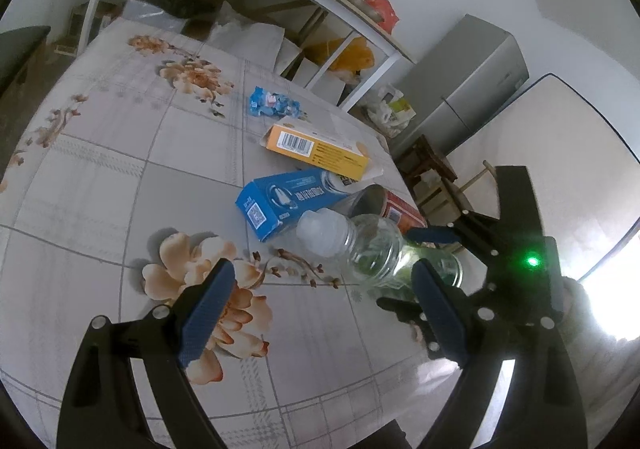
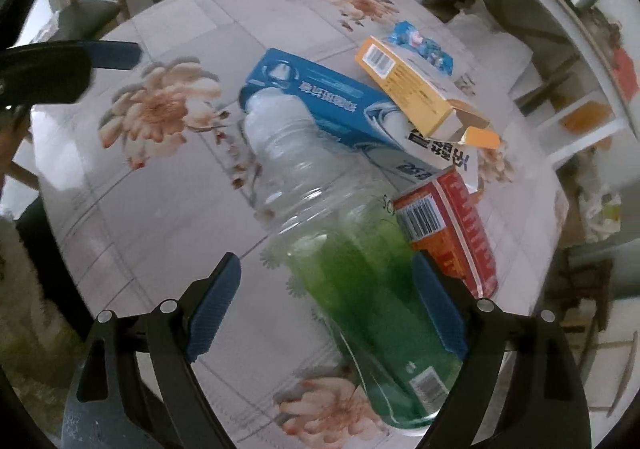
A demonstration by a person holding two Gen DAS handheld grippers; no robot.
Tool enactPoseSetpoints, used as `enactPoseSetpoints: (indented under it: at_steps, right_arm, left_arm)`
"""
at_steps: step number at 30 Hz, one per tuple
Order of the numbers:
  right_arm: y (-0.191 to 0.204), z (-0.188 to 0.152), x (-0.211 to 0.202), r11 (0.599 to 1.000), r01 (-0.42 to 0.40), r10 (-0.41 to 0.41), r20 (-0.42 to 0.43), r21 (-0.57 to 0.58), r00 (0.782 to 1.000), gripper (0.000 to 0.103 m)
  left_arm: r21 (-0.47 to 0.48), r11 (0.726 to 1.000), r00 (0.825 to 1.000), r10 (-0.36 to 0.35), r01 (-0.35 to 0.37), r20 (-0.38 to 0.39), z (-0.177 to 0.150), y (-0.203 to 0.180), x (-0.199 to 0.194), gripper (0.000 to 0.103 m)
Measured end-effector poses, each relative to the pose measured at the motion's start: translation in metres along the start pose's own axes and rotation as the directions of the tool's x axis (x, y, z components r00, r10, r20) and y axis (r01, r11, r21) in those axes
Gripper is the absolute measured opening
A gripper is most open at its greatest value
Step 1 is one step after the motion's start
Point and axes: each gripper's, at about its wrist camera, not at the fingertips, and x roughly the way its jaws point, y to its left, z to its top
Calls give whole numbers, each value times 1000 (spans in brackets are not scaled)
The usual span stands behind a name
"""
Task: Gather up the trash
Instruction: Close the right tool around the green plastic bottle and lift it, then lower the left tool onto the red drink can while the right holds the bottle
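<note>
The clear plastic bottle with a white cap and green label lies on its side on the desk, which wears a pale checked cloth printed with peach flowers; its cap points away from the right claw, whose blue-padded fingers stand wide apart on either side of the green body without pressing it; the bottle's base is cut off by the right-hand finger in the right wrist view. The left claw is likewise spread wide with nothing between its pads, hovering over a printed flower beside the bottle's cap; in its view the right claw hides most of the bottle's lower half. Just beyond the cap lies a long blue cardboard box; a yellow-orange carton with a barcode rests across its far end, one flap open; a red-and-orange box sits against the bottle, partly hidden behind it. Farther off lies a crumpled blue wrapper, its print too small to read; a glare at the right edge of the left wrist view washes out what lies there.
</note>
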Motion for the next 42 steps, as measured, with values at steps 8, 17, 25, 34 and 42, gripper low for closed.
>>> enactPoseSetpoints:
  at_steps: [8, 17, 25, 34, 42]
  right_arm:
    - [9, -4, 1, 999, 37, -37, -49, 4, 998, 64]
    - [12, -42, -20, 984, -53, 66, -72, 168, 995, 62]
    - [-9, -98, -31, 916, -50, 92, -85, 398, 992, 61]
    - [-74, -157, -27, 727, 17, 46, -73, 687, 996, 60]
    - [-110, -172, -11, 585, -11, 34, -11, 811, 999, 56]
  left_arm:
    - [-15, 1000, 1000, -2, 2, -1, -1, 5, -2, 88]
    - [-18, 1000, 1000, -24, 23, -17, 1, 4, 5, 88]
    - [50, 997, 998, -58, 59, -25, 9, -15, 14, 88]
    - [133, 985, 992, -97, 106, -76, 20, -54, 49, 88]
    - [237, 966, 992, -84, 105, -96, 32, -90, 86, 88]
